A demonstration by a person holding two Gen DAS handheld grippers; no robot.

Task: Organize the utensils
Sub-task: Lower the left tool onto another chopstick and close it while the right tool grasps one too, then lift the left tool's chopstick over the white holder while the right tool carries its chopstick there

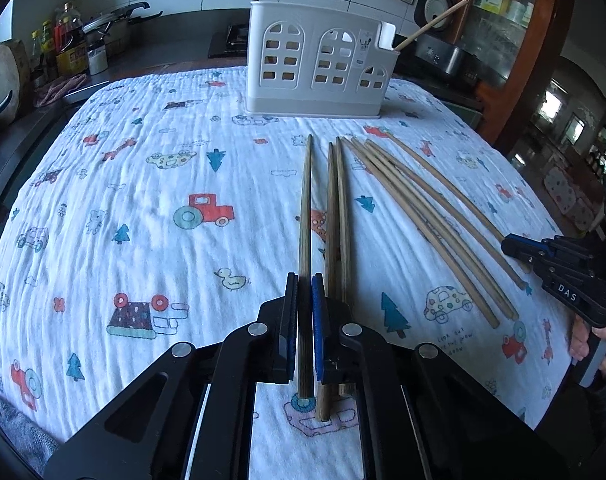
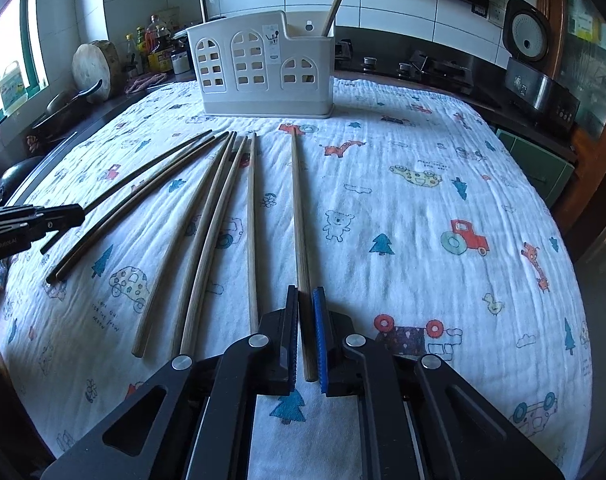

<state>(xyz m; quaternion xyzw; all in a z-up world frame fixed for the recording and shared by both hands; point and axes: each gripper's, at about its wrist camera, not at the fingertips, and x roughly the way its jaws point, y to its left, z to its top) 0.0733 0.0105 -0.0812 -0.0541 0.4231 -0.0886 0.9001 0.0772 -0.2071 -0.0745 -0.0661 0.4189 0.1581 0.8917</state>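
Note:
Several wooden chopsticks (image 1: 419, 216) lie side by side on the printed cloth (image 1: 143, 200), in front of a white utensil holder (image 1: 319, 68) that has chopsticks standing in it. My left gripper (image 1: 305, 280) is shut on one chopstick (image 1: 306, 200) at the left of the row. In the right wrist view my right gripper (image 2: 305, 292) is shut on the rightmost chopstick (image 2: 297, 200); the others (image 2: 207, 232) lie to its left and the holder (image 2: 263, 72) stands at the far edge. Each gripper shows in the other's view: the right one (image 1: 515, 246) and the left one (image 2: 77, 216).
The cloth (image 2: 443, 200) covers a counter. Bottles (image 1: 69, 44), a pot (image 1: 115, 20) and a round chopping block (image 2: 93, 66) stand at the back left. A rice cooker (image 2: 525, 28) and a stove (image 2: 435, 68) are at the back right.

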